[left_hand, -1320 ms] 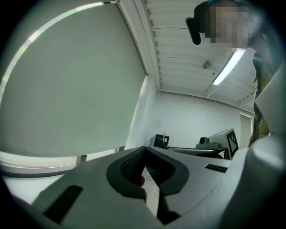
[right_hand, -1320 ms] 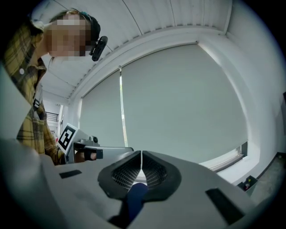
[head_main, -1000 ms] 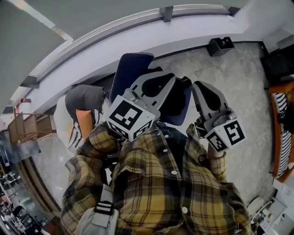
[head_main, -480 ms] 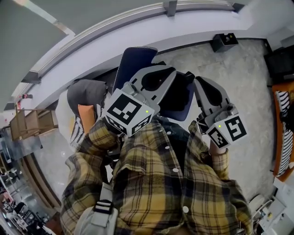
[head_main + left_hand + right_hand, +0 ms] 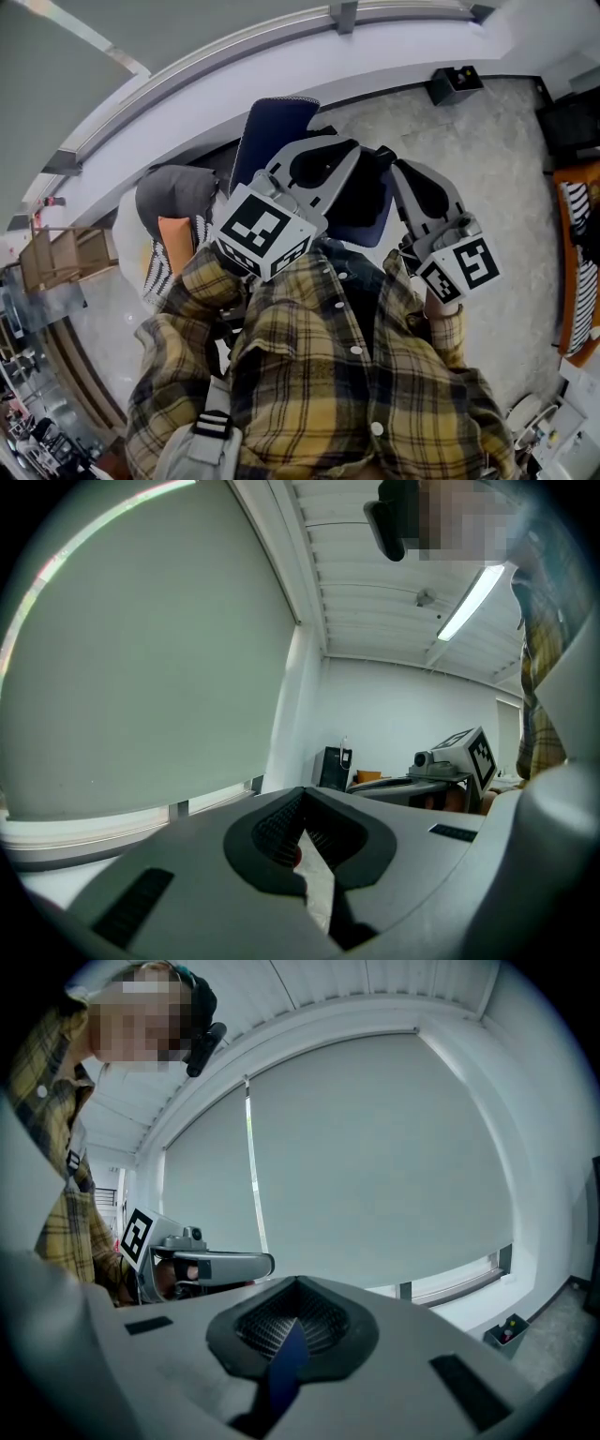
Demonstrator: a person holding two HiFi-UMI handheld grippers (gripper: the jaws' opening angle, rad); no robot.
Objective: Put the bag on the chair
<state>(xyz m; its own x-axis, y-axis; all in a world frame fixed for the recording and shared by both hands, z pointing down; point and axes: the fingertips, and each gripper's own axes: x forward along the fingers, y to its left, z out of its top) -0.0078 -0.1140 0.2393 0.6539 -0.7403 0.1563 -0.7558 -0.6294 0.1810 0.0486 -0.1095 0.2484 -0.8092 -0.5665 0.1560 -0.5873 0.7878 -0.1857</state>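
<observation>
Little is changing since a second ago. The left gripper (image 5: pixel 361 159) and the right gripper (image 5: pixel 405 178) are hanging in nearly the same spots in front of the plaid shirt (image 5: pixel 328 375). The small green lights that were glowing on both marker cubes half a second ago are no longer showing. Both grippers are keeping their jaws pressed together with nothing between them, as each gripper view shows.

The blue chair (image 5: pixel 272 131) is standing just beyond the grippers, its seat partly hidden beneath them and carrying no bag. A grey strap (image 5: pixel 211 427), seemingly the bag's, is lying over the person's shoulder at the near left; the rest is out of frame.

The pale mottled floor (image 5: pixel 487 159) is running to a curved white wall (image 5: pixel 234 75) on the far side. A black box (image 5: pixel 453 86) is sitting at the far right, and a grey padded shape (image 5: pixel 173 197) with orange and striped cloth is resting left of the chair. A pale roller blind (image 5: pixel 375 1166) is covering the window.
</observation>
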